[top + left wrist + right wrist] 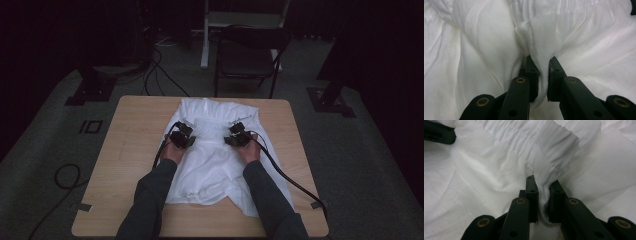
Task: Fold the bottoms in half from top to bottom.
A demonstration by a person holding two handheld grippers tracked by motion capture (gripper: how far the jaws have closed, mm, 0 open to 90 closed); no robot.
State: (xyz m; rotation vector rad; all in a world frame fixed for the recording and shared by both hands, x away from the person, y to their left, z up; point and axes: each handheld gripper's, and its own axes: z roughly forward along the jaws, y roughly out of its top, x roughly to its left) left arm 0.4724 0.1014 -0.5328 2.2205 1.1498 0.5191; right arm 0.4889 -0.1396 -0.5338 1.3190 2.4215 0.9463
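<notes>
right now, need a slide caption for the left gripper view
Left hand-held gripper shut on a pinched fold of the white garment, gathered elastic band beyond.

Your garment (215, 165) lies on the table (130, 150); a chair (247, 60) stands behind the table's far edge.

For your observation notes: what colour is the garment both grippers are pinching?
Plain white garment; it shows best in the left gripper view.

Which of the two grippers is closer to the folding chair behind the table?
Right. The right gripper grips the white garment almost straight in front of the chair; the left gripper grips it further left, so it sits a little farther from the chair.
</notes>
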